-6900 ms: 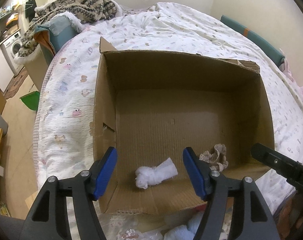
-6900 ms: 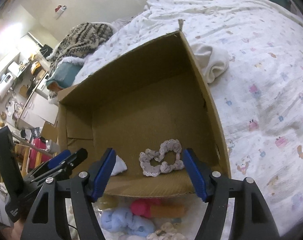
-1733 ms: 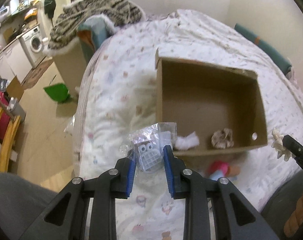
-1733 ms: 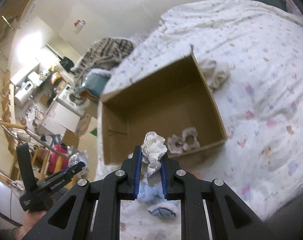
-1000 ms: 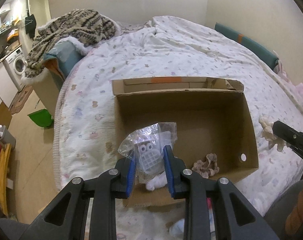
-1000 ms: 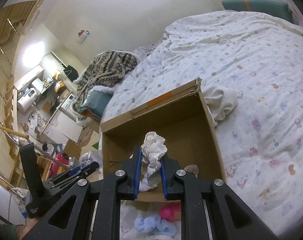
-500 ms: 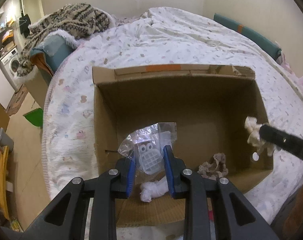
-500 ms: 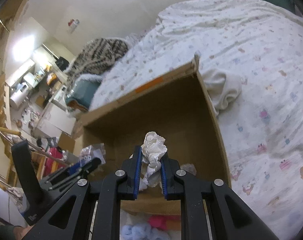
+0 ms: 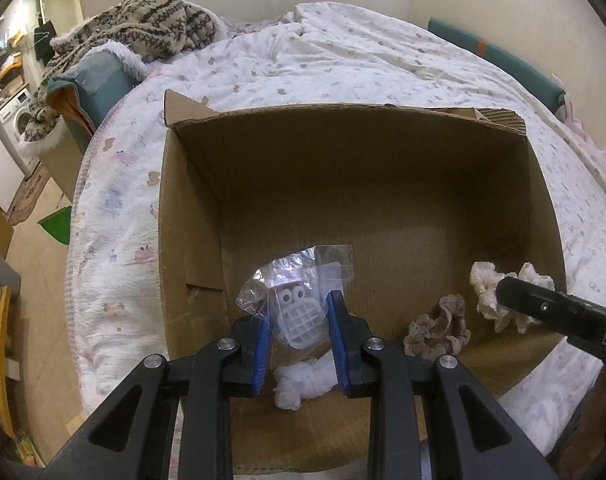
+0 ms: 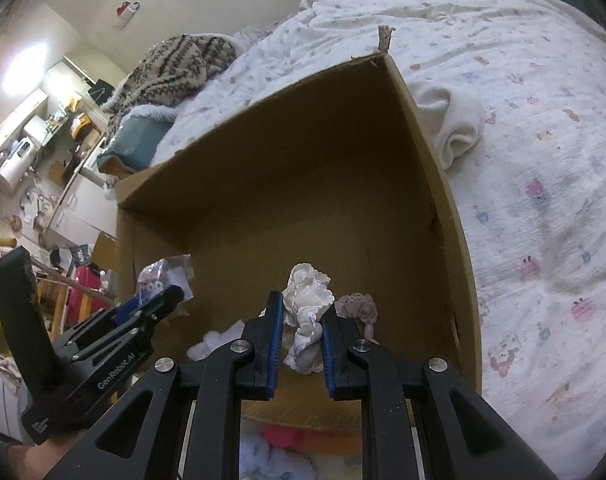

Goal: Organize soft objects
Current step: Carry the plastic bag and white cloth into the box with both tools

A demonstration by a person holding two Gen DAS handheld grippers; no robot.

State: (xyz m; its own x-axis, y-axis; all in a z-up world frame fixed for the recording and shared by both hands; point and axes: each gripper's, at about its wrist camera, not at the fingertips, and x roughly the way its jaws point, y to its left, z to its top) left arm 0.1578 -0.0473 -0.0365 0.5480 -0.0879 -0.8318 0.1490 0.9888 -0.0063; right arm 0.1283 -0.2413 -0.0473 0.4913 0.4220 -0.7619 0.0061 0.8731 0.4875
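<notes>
— While you look from the left edge, what comes first?

— Off the bed's left side, a floor with a washing machine (image 9: pixel 21 122) far back and a patterned knit blanket (image 9: pixel 143 24) heaped on a teal cushion. Then the printed quilt (image 9: pixel 115 248), and on it the open cardboard box (image 9: pixel 191 216).

— And the left gripper (image 9: pixel 299 324)?

— It points down into the box near its left wall. Its blue pads (image 9: pixel 262 344) are nearly together, pinching a clear plastic packet (image 9: pixel 299 280) with a white toothy-faced item inside. The packet sticks up above the fingertips, over the box floor.

— What lies on that floor?

— A white wad of cloth (image 9: pixel 303 376) just under the left gripper, and right of it a beige lace scrunchie (image 9: pixel 439 328).

— Further right?

— The right gripper (image 10: pixel 301 332), also angled into the box, its pads narrowly spaced and clamped on a cream lace scrunchie (image 10: pixel 309 304) that bulges above them, held above the box floor close to the beige one. Past the box's right wall, a cream cloth (image 10: pixel 455 128) rests on the quilt, touching the cardboard.
</notes>
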